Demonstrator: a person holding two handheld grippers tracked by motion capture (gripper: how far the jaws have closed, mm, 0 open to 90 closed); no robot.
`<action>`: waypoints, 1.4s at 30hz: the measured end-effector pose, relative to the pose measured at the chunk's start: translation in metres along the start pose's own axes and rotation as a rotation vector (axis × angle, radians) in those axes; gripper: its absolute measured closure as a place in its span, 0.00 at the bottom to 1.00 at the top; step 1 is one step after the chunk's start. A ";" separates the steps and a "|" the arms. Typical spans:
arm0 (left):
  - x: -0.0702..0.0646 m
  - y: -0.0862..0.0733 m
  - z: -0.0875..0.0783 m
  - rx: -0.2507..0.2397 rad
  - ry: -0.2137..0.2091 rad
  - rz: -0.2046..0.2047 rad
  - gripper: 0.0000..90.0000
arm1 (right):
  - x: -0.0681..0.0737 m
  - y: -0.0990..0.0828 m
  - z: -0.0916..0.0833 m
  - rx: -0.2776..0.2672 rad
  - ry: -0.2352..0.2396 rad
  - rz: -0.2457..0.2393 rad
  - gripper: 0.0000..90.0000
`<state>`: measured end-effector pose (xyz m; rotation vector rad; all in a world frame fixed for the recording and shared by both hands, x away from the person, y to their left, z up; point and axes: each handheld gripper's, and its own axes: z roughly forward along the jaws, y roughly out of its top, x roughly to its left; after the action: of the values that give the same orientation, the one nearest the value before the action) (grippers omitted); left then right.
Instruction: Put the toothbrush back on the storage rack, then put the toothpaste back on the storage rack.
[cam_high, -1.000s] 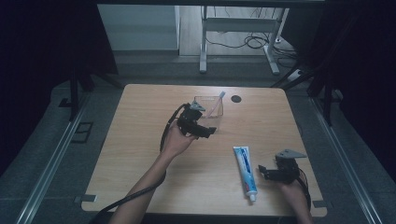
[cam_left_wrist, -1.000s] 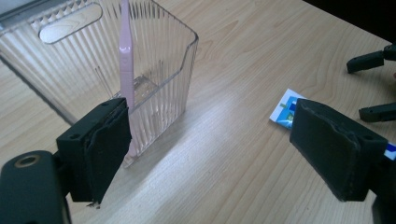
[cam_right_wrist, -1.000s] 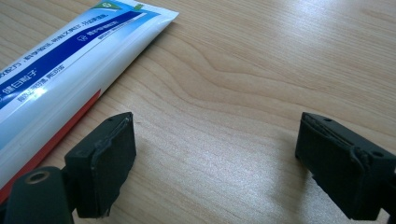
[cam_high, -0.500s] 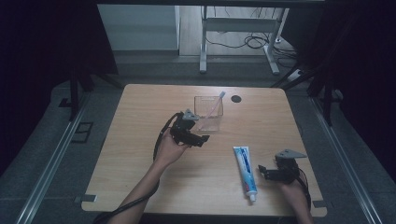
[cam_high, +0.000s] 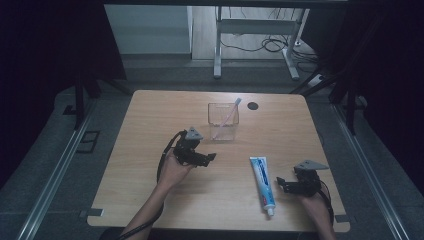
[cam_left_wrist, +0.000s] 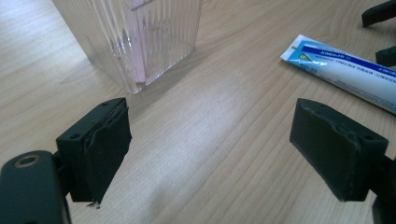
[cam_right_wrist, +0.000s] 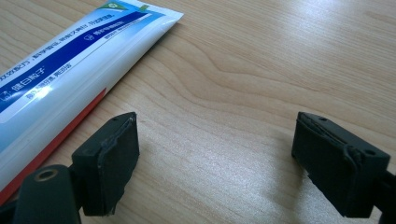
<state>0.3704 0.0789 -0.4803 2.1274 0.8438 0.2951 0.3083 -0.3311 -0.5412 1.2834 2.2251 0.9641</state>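
Toothbrush (cam_high: 227, 118) in cup (cam_high: 223, 121), toothpaste (cam_high: 263, 184) right

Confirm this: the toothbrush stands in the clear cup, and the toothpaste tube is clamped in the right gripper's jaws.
Not clamped. The toothpaste tube lies flat on the table beside the right gripper, whose jaws stand open and empty, as the right gripper view shows. The toothbrush does stand in the clear cup.

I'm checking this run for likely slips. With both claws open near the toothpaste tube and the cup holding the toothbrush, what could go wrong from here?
1. The left claw, open and empty, sits close to the clear ribbed plastic cup; a careless swing could tip it and spill the pink toothbrush.
2. The white-and-blue toothpaste tube lies flat beside the open right claw; a grasp may skid off the flat tube or push it across the wooden table.
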 end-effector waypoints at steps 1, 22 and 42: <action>-0.001 -0.002 0.000 -0.001 0.000 -0.004 0.14 | 0.000 0.000 0.000 0.000 0.001 0.000 0.16; -0.012 -0.038 -0.005 0.010 0.026 0.015 0.14 | 0.013 0.014 -0.008 0.007 0.064 -0.054 0.15; -0.020 -0.073 -0.008 0.036 0.021 -0.003 0.14 | 0.027 0.020 -0.024 0.018 0.130 -0.045 0.15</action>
<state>0.3169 0.1034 -0.5291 2.1596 0.8707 0.3030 0.2912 -0.3097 -0.5104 1.2041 2.3549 1.0401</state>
